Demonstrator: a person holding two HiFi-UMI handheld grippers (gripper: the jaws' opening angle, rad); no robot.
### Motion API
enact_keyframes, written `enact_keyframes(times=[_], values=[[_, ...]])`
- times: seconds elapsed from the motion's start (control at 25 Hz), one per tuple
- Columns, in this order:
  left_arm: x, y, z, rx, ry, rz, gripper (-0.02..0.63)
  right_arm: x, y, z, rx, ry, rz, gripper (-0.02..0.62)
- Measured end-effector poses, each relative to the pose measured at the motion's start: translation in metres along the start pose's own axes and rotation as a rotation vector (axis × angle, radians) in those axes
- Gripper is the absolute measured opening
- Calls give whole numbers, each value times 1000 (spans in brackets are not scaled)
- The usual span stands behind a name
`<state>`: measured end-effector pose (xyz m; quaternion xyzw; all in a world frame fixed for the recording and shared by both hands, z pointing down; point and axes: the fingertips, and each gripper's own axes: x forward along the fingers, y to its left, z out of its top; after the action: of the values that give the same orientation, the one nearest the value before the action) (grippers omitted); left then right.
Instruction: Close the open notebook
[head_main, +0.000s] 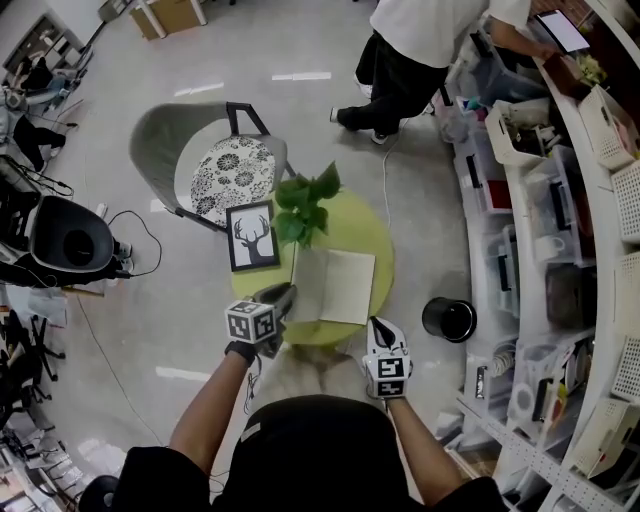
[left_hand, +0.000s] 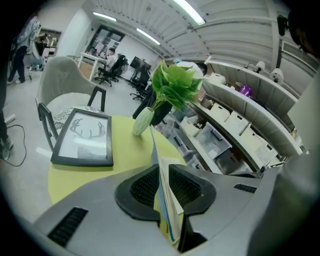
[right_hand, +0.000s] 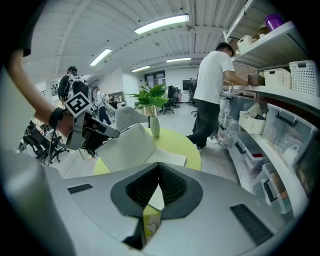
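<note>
As left gripper (left_hand: 162, 177) clamps it, notebook cover (right_hand: 125, 147) tilts.

The white-paged notebook (head_main: 338, 286) lies half open on the round yellow-green surface (head_main: 372, 232). Its right half is flat and its left half stands steeply, pinched in the left tool (head_main: 281, 297).

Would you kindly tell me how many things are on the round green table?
3: the framed deer picture on the left, the vase of green leaves at the far side, and the open notebook nearest the person. Leaves may hide something small.
</note>
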<state>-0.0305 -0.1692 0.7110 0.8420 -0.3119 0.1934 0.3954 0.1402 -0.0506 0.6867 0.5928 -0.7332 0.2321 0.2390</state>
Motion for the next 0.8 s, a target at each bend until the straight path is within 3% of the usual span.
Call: enact_keyframes(times=[0.8], values=[[18, -27, -11, 21, 23, -47, 74, -14, -15, -9, 15, 6, -31, 2]])
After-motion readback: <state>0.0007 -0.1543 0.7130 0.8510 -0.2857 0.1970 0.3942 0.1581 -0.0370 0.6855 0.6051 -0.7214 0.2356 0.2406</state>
